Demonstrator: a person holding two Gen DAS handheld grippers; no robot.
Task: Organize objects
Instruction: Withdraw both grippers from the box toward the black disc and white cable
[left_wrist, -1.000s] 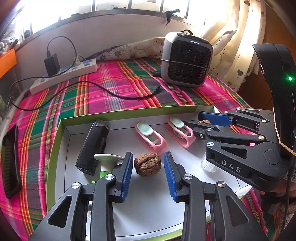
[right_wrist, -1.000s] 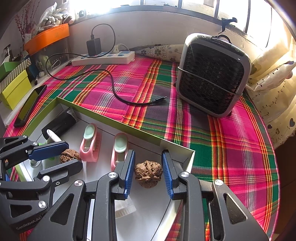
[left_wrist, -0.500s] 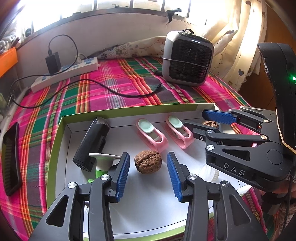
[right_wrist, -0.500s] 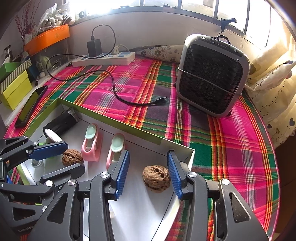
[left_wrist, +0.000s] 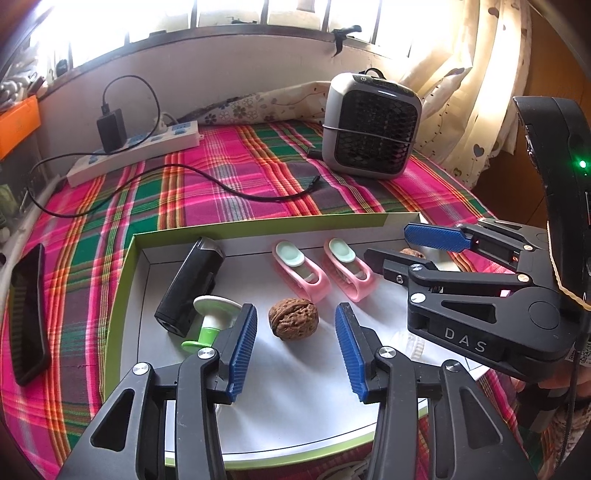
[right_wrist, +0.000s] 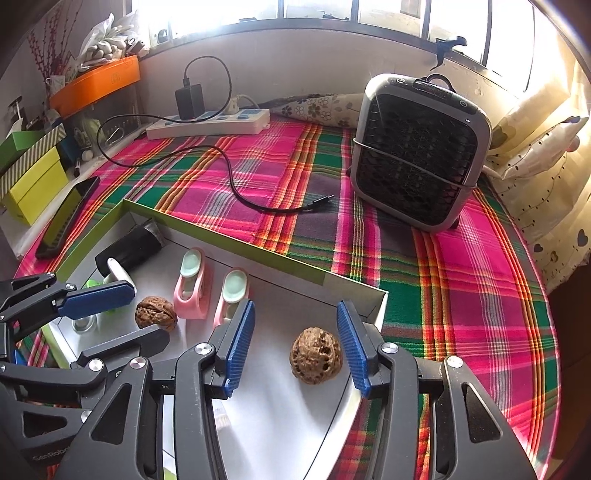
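Each brown wrinkled walnut, one (left_wrist: 293, 318) ahead of the left gripper (left_wrist: 293, 326) and one (right_wrist: 315, 355) ahead of the right gripper (right_wrist: 295, 341), lies untouched, centred between spread jaws.

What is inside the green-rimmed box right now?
The box holds two walnuts, two pink clips, a black device and a green-and-white piece. The near right corner is covered.

Bare tray floor (left_wrist: 295, 387) near edge, pink clips (left_wrist: 301, 269) crowding far wall

Rough, wrinkled walnut (left_wrist: 293, 319) on smooth matt white tray (left_wrist: 295, 398)
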